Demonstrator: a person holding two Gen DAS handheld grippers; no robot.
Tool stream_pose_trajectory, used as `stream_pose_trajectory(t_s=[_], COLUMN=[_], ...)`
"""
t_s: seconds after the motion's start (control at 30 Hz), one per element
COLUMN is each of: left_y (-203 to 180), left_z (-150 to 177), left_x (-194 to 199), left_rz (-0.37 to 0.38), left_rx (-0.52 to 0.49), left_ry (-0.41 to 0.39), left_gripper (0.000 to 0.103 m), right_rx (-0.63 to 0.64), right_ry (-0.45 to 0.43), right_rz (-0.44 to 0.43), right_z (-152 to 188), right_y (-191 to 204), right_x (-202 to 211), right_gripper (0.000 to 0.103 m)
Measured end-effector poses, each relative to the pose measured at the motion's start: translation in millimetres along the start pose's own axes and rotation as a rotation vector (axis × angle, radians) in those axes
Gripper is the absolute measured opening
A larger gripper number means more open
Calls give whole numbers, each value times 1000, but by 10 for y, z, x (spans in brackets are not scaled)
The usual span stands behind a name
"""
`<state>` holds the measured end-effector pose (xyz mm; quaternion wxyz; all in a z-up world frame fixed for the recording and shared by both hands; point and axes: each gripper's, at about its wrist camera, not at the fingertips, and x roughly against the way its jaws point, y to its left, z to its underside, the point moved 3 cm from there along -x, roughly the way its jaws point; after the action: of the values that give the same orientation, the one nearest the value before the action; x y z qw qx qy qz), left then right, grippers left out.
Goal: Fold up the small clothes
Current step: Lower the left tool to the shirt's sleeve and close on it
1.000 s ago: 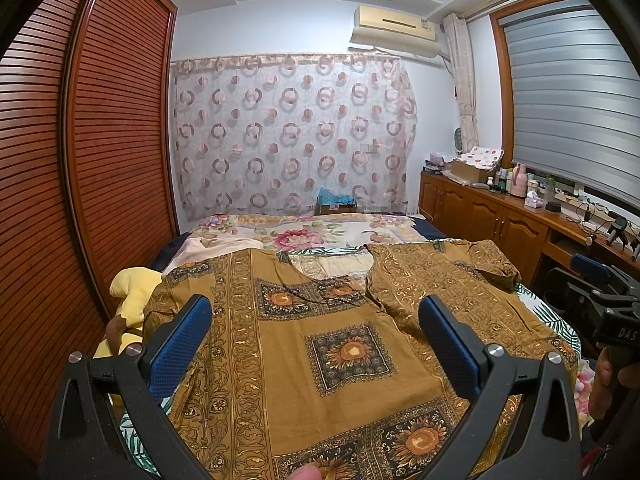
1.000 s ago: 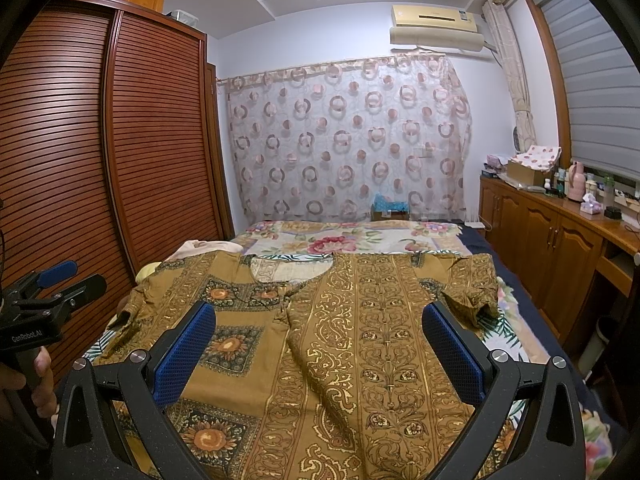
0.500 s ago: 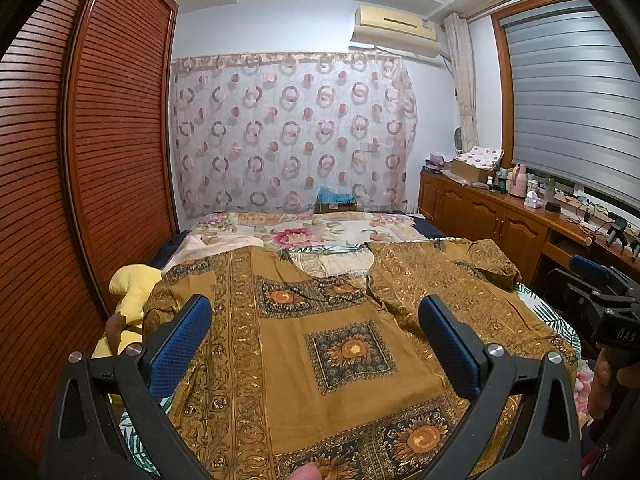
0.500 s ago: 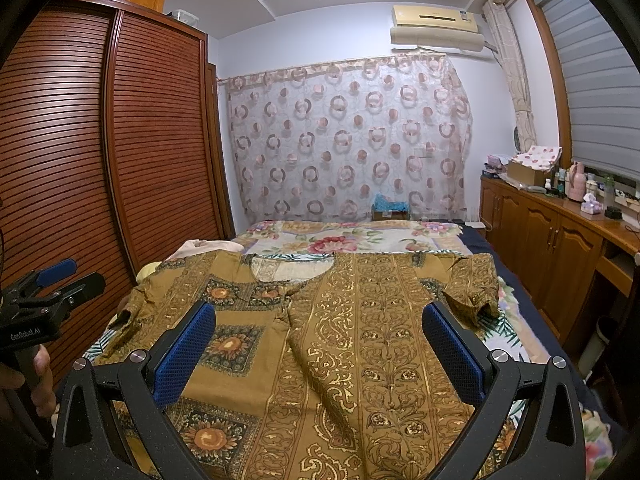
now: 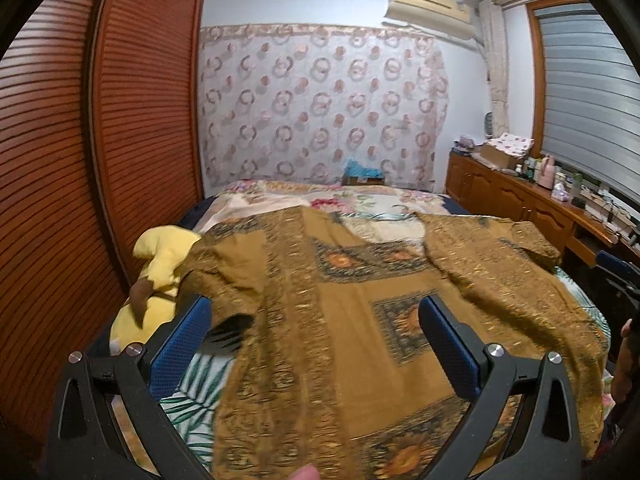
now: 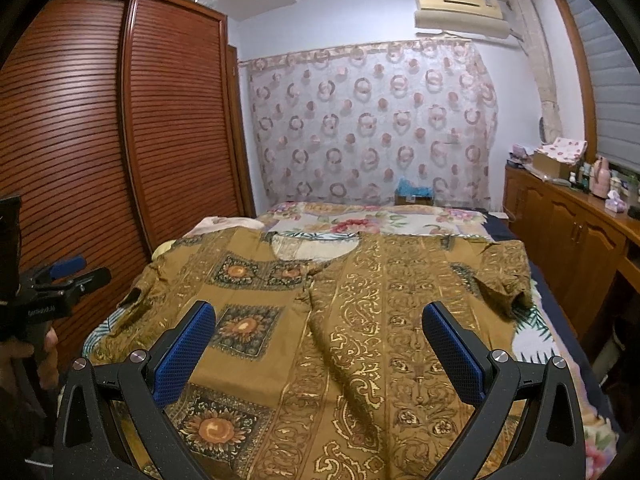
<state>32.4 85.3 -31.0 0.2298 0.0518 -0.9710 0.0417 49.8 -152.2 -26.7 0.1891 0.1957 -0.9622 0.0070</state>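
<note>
Ochre patterned shirt lies spread on the floral bedspread (yellow plush toy beside it); left gripper and right gripper hover above, jaws wide apart, empty.

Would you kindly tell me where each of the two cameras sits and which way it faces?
Left wrist: on the left gripper, looking along its open fingers over the shirt on the bed toward the curtain; a fingertip shows at the bottom edge, the right gripper at the right edge.
Right wrist: on the right gripper, also open, facing the same way; the left gripper and hand show at left.
Shared: shirt, bed, curtain, wardrobe, air conditioner.
</note>
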Motion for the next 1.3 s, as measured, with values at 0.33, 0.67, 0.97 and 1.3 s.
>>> stream_pose_trajectory(t_s=[0.33,0.67,0.97,1.3], left_y=[484,969,1132,1371], left_z=[142,282,466,507], left_x=[-195,-572,-914,-1157], left_rz=[-65,-94,-81,-51], left_rx=[57,80,25,52], left_ry=[48,161,321,403], left_gripper=[103,100,78,34], right_rx=[52,106,144,150], right_ry=[67,183,232,280], right_rz=[-44,-102,-105,-99], right_z=[-18,-42,-159,-148], right_y=[-19,58,65,146], right_x=[-410,-948,-1153,-1338], right_gripper=[103,103,103,103])
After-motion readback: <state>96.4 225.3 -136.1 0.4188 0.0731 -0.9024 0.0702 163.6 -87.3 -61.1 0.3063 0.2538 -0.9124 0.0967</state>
